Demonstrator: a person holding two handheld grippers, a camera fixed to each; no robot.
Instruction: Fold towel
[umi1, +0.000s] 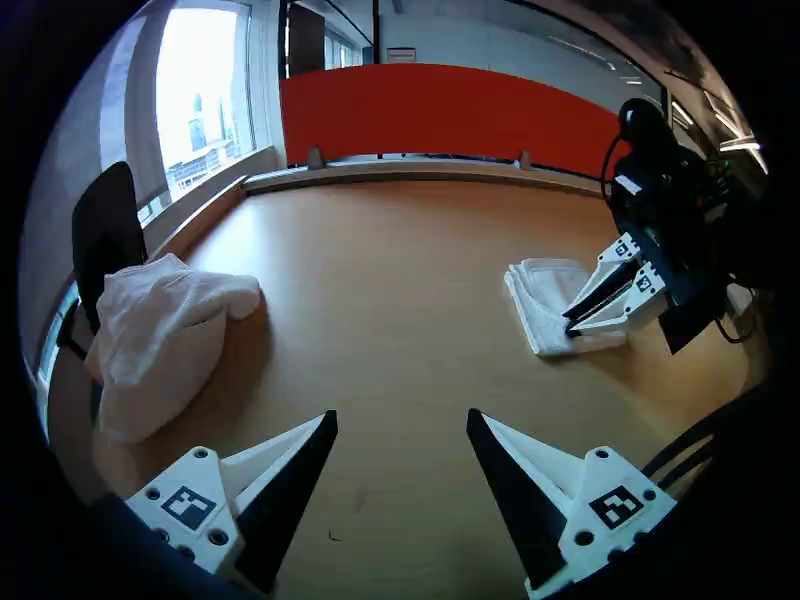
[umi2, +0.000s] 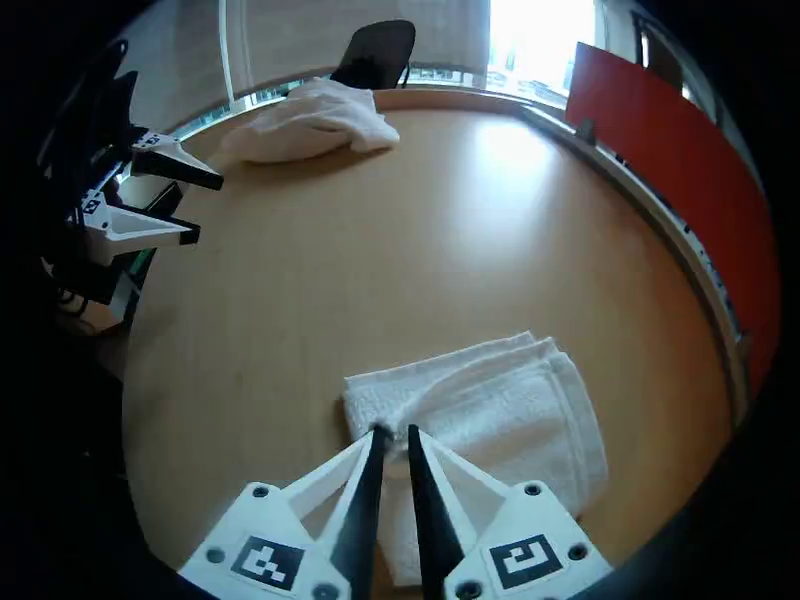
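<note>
A white towel (umi2: 500, 400), folded into a thick rectangle, lies flat on the wooden table (umi2: 350, 220). My right gripper (umi2: 396, 433) has its fingers drawn almost together on the towel's near edge, pinching a thin layer of cloth. In the left gripper view the same folded towel (umi1: 540, 295) sits at the right, with the right gripper (umi1: 572, 327) reaching down onto it. My left gripper (umi1: 400, 415) hovers open over bare table, nothing between its fingers. From the right gripper view the left gripper (umi2: 205, 210) is far off at the left edge of the table.
A heap of loose white towels (umi1: 160, 325) rests near the table's far corner, also seen as the heap (umi2: 310, 120). A black chair (umi1: 105, 230) stands behind it. A red partition (umi1: 450, 110) runs along one table edge, with windows beyond.
</note>
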